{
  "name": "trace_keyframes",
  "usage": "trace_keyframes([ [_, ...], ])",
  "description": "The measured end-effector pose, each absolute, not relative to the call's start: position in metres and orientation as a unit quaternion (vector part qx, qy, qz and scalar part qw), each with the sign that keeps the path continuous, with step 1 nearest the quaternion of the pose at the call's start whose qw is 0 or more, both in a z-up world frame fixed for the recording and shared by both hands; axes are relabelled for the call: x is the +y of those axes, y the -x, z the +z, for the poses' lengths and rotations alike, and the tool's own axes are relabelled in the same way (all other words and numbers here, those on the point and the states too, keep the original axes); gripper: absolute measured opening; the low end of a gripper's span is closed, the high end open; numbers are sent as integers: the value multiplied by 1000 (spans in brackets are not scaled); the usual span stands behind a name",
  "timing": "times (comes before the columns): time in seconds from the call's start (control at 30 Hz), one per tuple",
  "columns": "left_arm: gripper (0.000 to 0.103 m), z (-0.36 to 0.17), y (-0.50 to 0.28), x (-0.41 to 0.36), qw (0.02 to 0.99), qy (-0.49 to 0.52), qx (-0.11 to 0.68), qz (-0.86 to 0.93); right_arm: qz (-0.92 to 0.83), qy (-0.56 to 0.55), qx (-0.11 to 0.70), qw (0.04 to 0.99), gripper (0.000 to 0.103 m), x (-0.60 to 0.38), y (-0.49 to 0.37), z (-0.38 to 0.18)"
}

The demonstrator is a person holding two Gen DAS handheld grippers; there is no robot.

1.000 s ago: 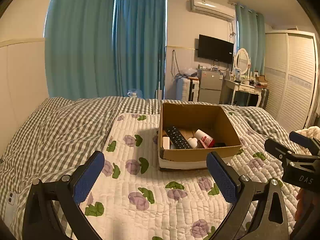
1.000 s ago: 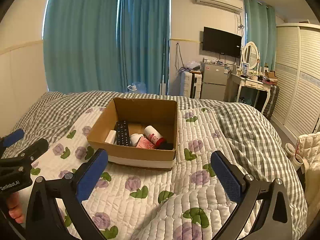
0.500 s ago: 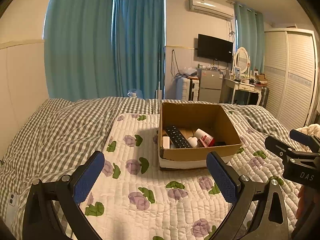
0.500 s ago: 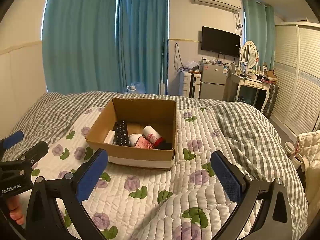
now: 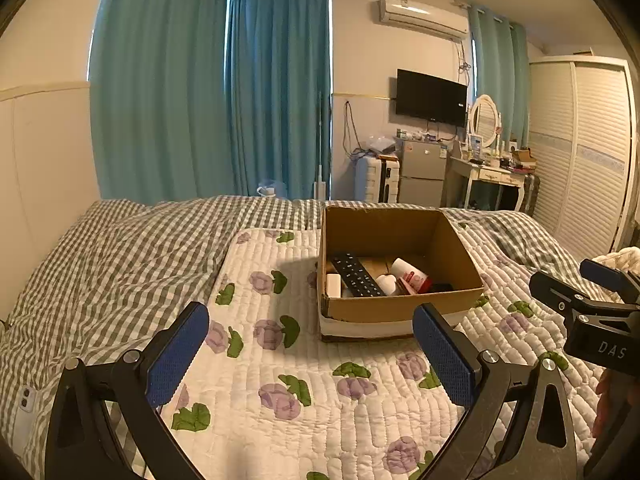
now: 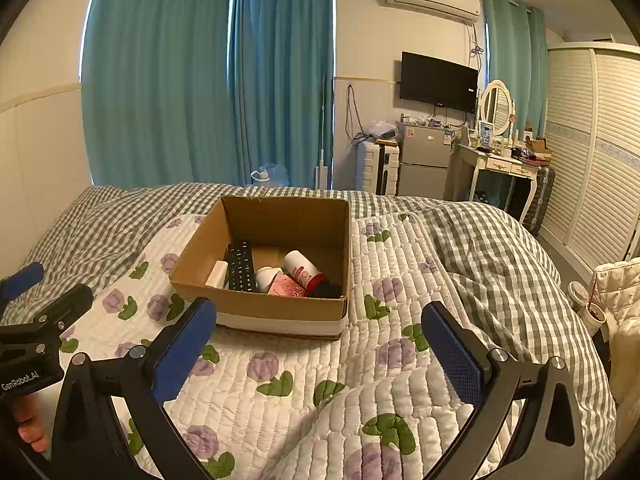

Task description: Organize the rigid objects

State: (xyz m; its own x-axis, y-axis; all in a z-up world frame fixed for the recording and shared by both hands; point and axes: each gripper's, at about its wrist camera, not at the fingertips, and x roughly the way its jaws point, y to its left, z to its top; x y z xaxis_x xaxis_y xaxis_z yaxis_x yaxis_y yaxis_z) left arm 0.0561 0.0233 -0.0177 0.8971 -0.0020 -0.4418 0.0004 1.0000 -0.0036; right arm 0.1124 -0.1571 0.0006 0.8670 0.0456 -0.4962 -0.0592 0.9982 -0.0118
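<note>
The left gripper (image 5: pixel 310 354) hovers over the bed with its jaws spread wide and nothing between the blue pads (image 5: pixel 178 354). The right gripper (image 6: pixel 316 350) hangs the same way, jaws wide apart and empty. Each gripper shows at the edge of the other's view: the right one at the far right of the left wrist view, the left one at the far left of the right wrist view.

Directly below both sets of jaws lies a white quilted blanket (image 5: pixel 304 364) printed with purple flowers and green leaves, spread on top of a grey-and-white checked duvet (image 5: pixel 120 256).

Just ahead of the jaws sits an open cardboard box (image 5: pixel 394 308) on the quilted blanket, ahead and slightly right of the left jaws, ahead and slightly left of the right jaws. Inside it lie a black remote control (image 6: pixel 241 266), a small white block (image 6: pixel 217 274) against the box's left wall just beside the remote, a white-and-red bottle (image 6: pixel 304 270) lying on its side, a pink packet (image 6: pixel 285 286) in front of the bottle, and a dark object (image 6: pixel 328 291) in the near right corner, too dim to identify.

Well beyond the box hang teal curtains (image 5: pixel 212 92), and to their right stand a small fridge (image 6: pixel 424 160) and a white dressing table (image 6: pixel 502 164) with an oval mirror, below a wall-mounted television (image 6: pixel 438 80).
</note>
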Motion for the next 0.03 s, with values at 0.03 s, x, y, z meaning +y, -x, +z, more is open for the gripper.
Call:
trace_keyframes([
  [0.03,103,-18,-56,23,974,2,227,-1,27,13,256,966,103,-157,-112,1],
])
